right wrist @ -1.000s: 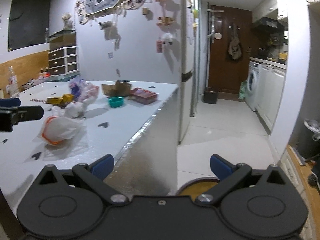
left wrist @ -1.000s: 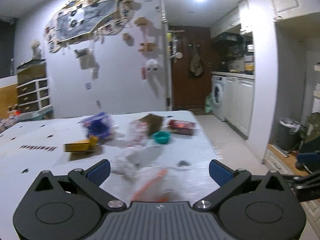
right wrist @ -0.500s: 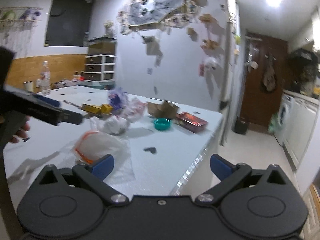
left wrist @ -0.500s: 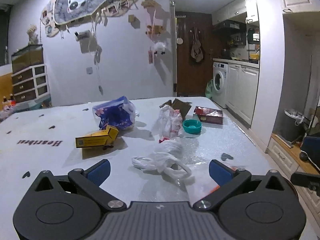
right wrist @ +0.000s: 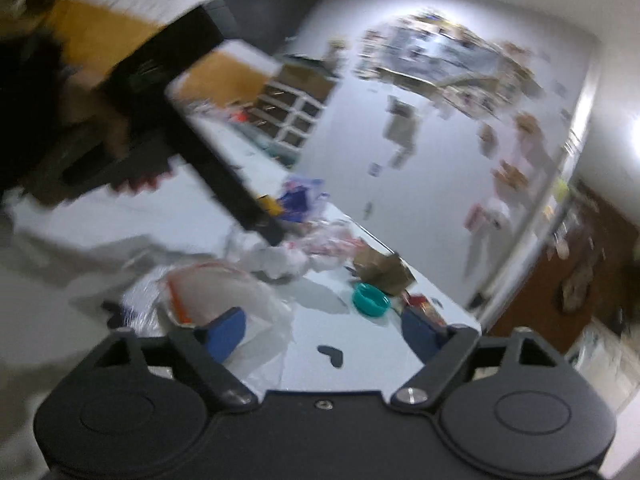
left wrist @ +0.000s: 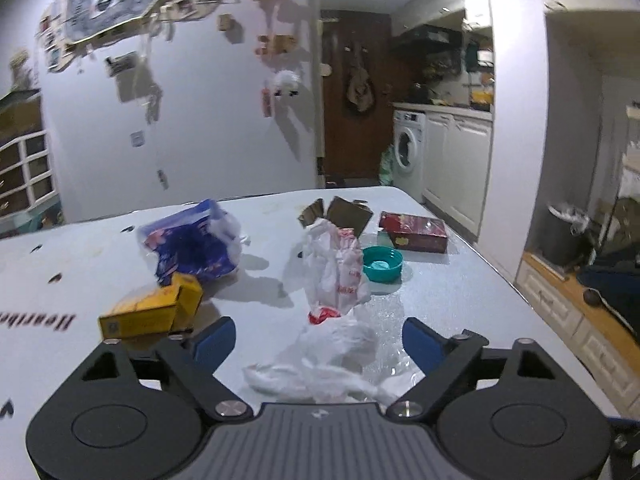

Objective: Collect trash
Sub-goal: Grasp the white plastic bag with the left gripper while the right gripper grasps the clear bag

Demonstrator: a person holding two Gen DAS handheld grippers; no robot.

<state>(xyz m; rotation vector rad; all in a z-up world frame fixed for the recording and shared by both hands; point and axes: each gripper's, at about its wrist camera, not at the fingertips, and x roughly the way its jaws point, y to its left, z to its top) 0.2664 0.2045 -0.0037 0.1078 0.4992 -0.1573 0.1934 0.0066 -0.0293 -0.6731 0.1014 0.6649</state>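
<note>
Trash lies on a white table. In the left wrist view my left gripper is open just above a crumpled white plastic bag. Beyond it lie a red-printed white bag, a yellow box, a blue wrapper, a teal lid, a red box and brown cardboard. In the blurred right wrist view my right gripper is open above the table, next to a clear bag with an orange rim. The left gripper's arm crosses that view.
The table's right edge drops to the kitchen floor. A dark bin stands by white cabinets and a washing machine. A white wall with hanging decorations rises behind the table.
My left gripper has moved forward over the white plastic bag. My right gripper has swung up and to the left, tilting over the table near the clear bag; its view is now blurred.
</note>
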